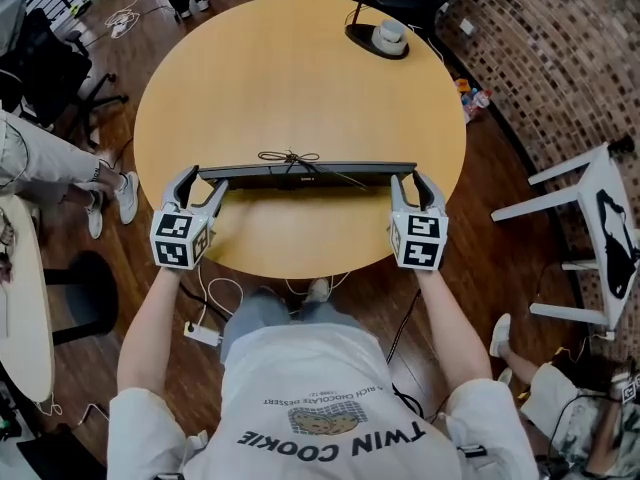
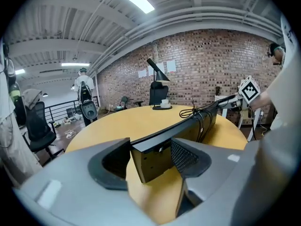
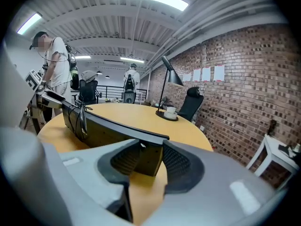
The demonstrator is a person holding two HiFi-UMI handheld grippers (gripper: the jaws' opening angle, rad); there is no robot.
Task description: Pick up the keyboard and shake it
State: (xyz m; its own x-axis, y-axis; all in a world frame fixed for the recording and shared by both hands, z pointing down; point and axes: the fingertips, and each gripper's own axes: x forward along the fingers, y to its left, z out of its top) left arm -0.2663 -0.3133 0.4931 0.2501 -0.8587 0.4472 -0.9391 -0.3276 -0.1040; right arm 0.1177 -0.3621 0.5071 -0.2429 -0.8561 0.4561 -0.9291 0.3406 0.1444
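A long black keyboard (image 1: 305, 174) stands on its long edge over the near part of the round wooden table (image 1: 300, 68), with a coiled cable (image 1: 290, 156) tied at its middle. My left gripper (image 1: 203, 183) is shut on its left end, and my right gripper (image 1: 415, 183) is shut on its right end. In the left gripper view the keyboard's end (image 2: 153, 159) sits between the two pads of the left gripper (image 2: 150, 149). In the right gripper view the other end (image 3: 146, 161) is pinched in the right gripper (image 3: 149, 157). The key side is hidden.
A black lamp base with a white cup (image 1: 382, 36) sits at the table's far right. A white stand (image 1: 600, 218) is at the right, a seated person's legs (image 1: 60, 173) at the left. A power strip (image 1: 200, 333) and cables lie on the floor below the table's near edge.
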